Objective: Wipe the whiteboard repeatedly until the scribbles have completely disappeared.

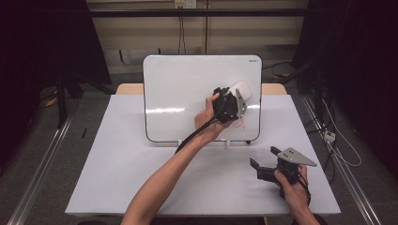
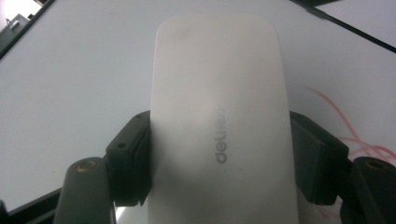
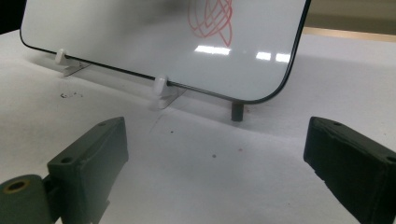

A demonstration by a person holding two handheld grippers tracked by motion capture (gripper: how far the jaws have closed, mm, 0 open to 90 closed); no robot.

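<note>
Left gripper (image 1: 233, 99) pinches the eraser (image 2: 219, 116) against the whiteboard (image 1: 178, 93), apparently to wipe the red scribble (image 3: 212, 18); right gripper (image 1: 264, 164) idles spread near the worktop's right edge.

Left tool (image 1: 233, 99) raised forward with jaws clamped; right tool (image 1: 264, 161) held low, jaws spread wide

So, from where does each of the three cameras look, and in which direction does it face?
High view: above the person's side, facing forward and down on the table; both forearms and both grippers show.
Left gripper view: on the left gripper, facing the whiteboard; its jaws clamp a white eraser.
Right gripper view: on the right gripper, low over the table, facing the whiteboard's lower edge; jaws apart.
All share the red scribble.
</note>
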